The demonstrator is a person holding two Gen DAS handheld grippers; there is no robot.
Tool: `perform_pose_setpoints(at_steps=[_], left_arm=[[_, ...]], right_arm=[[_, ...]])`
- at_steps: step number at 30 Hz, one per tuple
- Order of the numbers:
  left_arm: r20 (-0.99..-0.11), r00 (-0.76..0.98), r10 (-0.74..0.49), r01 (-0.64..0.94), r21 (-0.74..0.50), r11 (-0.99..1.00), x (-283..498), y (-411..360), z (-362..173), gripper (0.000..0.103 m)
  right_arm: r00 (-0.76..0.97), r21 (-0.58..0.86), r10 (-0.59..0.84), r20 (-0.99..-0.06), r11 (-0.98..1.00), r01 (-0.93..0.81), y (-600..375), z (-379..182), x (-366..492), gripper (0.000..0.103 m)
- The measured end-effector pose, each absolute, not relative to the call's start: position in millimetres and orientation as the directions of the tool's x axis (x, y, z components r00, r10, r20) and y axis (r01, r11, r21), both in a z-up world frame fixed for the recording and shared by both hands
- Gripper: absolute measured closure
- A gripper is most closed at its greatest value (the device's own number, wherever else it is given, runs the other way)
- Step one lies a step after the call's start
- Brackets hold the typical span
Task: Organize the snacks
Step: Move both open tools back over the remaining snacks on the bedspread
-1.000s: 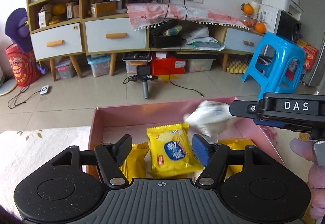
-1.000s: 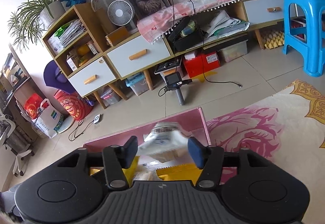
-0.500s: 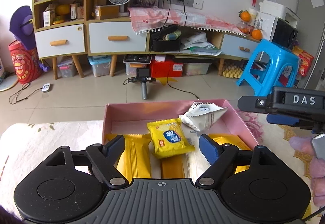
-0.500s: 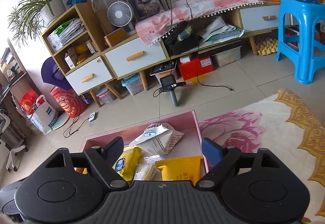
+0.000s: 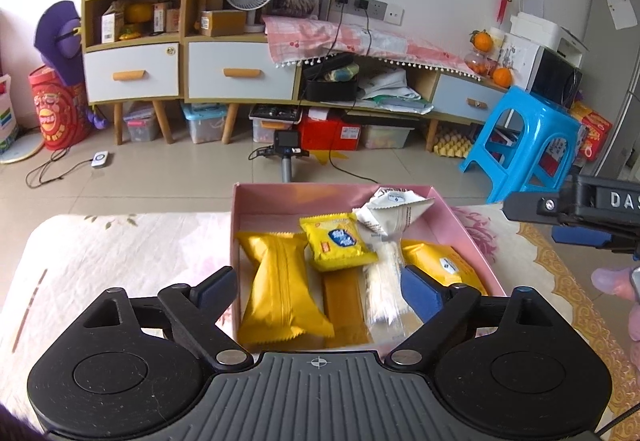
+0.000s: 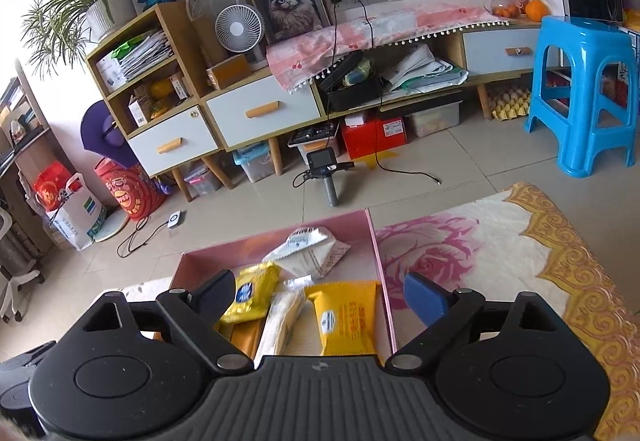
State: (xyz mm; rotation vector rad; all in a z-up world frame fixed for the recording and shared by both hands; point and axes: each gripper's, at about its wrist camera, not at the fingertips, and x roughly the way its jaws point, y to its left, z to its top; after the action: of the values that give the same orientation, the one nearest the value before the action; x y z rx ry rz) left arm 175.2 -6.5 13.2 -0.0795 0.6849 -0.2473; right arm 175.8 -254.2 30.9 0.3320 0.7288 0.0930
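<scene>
A pink box (image 5: 262, 197) (image 6: 374, 237) on the flowered cloth holds several snack packs. A small yellow pack with a blue label (image 5: 336, 241) (image 6: 250, 291) lies in the middle, and a white pack (image 5: 394, 211) (image 6: 310, 251) rests at the far right corner. A big yellow pack (image 5: 280, 289) lies on the left, another yellow pack (image 6: 346, 315) on the right. My left gripper (image 5: 318, 289) hangs above the box, jaws opening, nothing pressed between them. My right gripper (image 6: 320, 293) also hovers over the box, jaws opening and empty; it shows in the left wrist view (image 5: 576, 217).
The cloth (image 6: 520, 241) with a pink rose and gold border covers the surface right of the box. Beyond the edge are a tiled floor, a camera on a handle (image 5: 286, 153), a blue stool (image 6: 584, 89) and low cabinets (image 5: 240, 71). A hand (image 5: 616, 281) shows at the right.
Both grippers let go and opened wide, then drew back and up from the box. The white pack dropped into the far right corner; the small yellow pack lies in the middle.
</scene>
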Motion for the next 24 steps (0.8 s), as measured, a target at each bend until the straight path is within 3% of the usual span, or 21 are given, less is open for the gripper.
perform_pose_setpoints(at_steps=[24], left_arm=[[-0.711,0.664,-0.231,0.214,-0.116,0.970,90,5,5,0.007]], right_arm=[[0.694,0.223,0.207,-0.690,0.972,-0.069,-216,44,90,0.011]])
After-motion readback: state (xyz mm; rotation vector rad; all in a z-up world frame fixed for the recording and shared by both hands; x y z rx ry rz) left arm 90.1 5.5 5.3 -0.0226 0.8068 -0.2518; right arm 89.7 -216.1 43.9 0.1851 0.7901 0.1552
